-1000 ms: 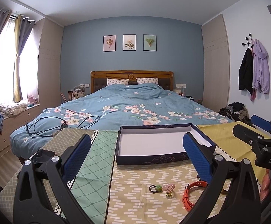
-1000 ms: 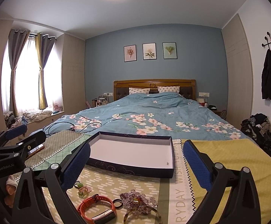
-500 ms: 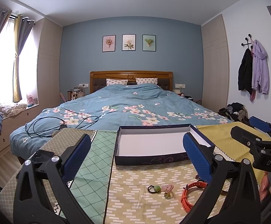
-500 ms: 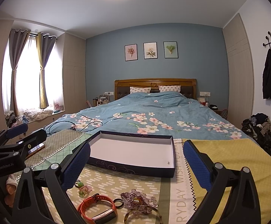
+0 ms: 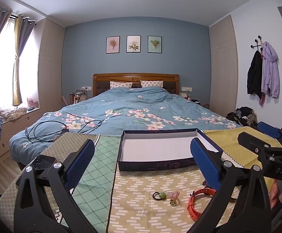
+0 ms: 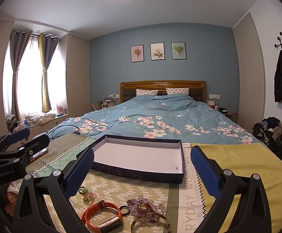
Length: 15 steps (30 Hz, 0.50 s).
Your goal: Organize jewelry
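An open dark-blue box with a white inside (image 5: 156, 149) (image 6: 141, 157) lies on the patterned cloth at the bed's foot. Before it lie an orange wristband (image 6: 102, 216) (image 5: 196, 200), a green-bead hair tie (image 5: 159, 195) (image 6: 83, 190), a pink trinket (image 5: 173, 194), a dark ring (image 6: 125, 210), a crystal bead bracelet (image 6: 146, 208) and a gold bangle (image 6: 150, 223). My left gripper (image 5: 143, 159) is open and empty above the cloth, left of the jewelry. My right gripper (image 6: 141, 167) is open and empty above the jewelry pile. Each gripper shows at the edge of the other's view.
A phone (image 5: 36, 165) lies on the cloth's left edge. Black cables (image 5: 49, 130) lie on the blue floral bedspread (image 5: 141, 114) behind the box. A yellow cloth (image 6: 243, 165) covers the right side. Clothes lie piled on the floor (image 6: 272, 136) at right.
Both grippers have shifted only slightly; the view has crept a little. Both stay open and empty, and the jewelry and box have not moved.
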Available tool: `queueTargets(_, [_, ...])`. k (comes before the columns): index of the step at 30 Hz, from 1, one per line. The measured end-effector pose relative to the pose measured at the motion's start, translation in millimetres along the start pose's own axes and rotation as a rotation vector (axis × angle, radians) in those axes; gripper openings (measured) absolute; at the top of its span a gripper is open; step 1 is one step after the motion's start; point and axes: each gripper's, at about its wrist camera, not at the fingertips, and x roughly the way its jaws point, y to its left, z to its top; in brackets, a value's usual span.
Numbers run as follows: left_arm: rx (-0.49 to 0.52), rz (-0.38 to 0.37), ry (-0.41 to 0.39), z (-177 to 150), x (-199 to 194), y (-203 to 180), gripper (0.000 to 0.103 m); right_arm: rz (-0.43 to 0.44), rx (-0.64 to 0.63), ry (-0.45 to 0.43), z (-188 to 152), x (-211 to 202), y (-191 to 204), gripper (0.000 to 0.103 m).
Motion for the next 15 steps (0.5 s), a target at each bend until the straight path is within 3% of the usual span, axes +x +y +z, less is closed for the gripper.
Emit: queueTargets(15, [-0.001, -0.004, 0.002, -2.2, -1.1, -1.3, 0.097, 0.005, 0.009, 0.003, 0.0, 0.3, -4.5, 0.096])
